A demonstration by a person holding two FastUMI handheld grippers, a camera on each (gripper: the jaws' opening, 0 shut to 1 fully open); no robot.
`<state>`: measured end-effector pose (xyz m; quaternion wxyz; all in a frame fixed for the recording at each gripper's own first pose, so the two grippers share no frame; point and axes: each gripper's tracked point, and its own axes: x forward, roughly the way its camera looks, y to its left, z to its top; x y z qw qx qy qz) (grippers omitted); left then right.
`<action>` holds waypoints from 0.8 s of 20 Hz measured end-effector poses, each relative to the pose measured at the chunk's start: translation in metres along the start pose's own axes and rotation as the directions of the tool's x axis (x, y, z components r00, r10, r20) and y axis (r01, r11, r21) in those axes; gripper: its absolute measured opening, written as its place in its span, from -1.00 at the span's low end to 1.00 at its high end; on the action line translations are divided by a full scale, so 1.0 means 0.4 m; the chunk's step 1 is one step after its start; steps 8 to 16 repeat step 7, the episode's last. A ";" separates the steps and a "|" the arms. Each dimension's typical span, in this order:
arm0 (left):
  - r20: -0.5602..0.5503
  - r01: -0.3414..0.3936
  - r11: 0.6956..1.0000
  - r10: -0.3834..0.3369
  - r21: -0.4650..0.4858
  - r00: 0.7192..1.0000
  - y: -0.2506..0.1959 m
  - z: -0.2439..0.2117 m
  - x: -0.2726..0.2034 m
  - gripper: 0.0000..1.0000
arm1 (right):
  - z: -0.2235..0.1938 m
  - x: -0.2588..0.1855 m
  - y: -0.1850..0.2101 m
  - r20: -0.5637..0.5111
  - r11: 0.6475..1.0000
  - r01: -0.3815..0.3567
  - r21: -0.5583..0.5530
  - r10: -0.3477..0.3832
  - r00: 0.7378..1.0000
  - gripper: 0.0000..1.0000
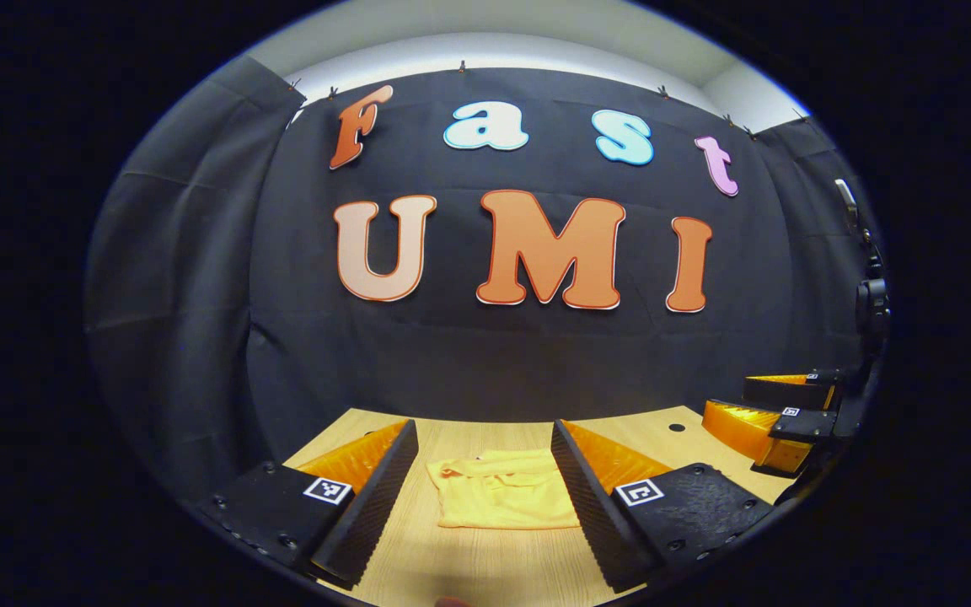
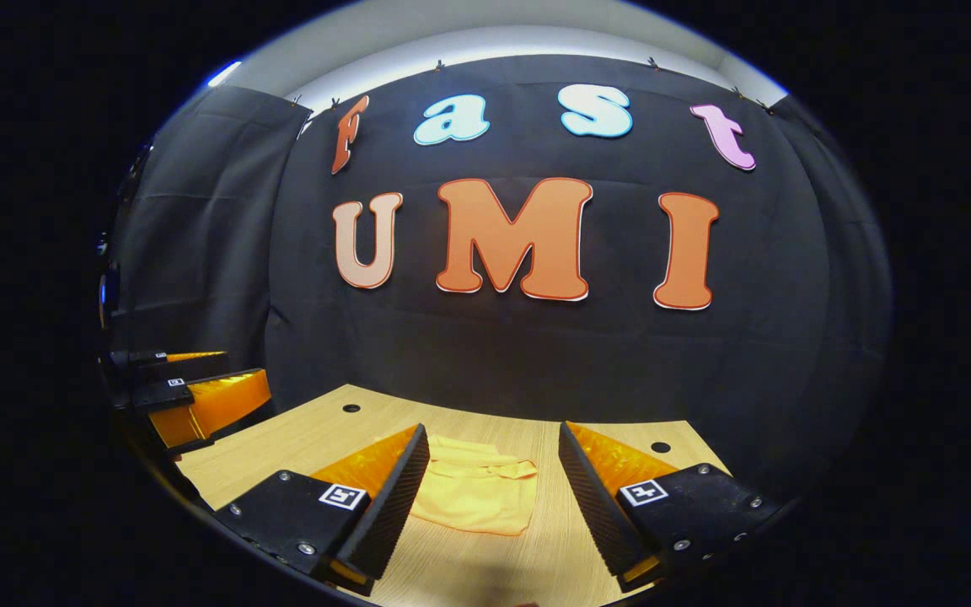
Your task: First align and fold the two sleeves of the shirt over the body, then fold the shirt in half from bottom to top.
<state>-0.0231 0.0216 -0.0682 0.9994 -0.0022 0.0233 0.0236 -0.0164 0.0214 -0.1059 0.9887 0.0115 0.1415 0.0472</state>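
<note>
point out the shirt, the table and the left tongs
shirt (image 1: 506, 497): left gripper view, middle of the cloth
table (image 1: 485, 561): left gripper view, bare wood near the shirt
left tongs (image 1: 481, 485): left gripper view, midway between fingertips

A light wood-grain table (image 1: 485, 565) stands before the booth's black cloth wall (image 1: 485, 354). Small round holes (image 2: 351, 408) mark the tabletop near its far edge. Above the cloth runs a pale, brightly lit strip of ceiling (image 1: 502, 34).

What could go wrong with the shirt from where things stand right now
The shirt lies folded small on the table, both grippers' jaws open above it. Closing the left gripper or the right gripper on it now could drag the layers apart. The near edges look uneven, so the fold may slump.
</note>
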 end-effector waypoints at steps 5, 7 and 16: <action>-0.043 0.037 0.999 -0.037 0.006 0.998 -0.012 -0.036 -0.027 0.95 | -0.033 -0.030 0.010 -0.030 0.999 0.021 0.026 -0.020 0.999 0.89; -0.044 0.063 0.998 -0.063 0.010 0.997 -0.012 -0.034 -0.015 0.94 | -0.030 -0.037 0.005 -0.042 0.999 0.043 0.003 -0.042 0.998 0.89; -0.044 0.063 0.998 -0.063 0.010 0.997 -0.012 -0.034 -0.015 0.94 | -0.030 -0.037 0.005 -0.042 0.999 0.043 0.003 -0.042 0.998 0.89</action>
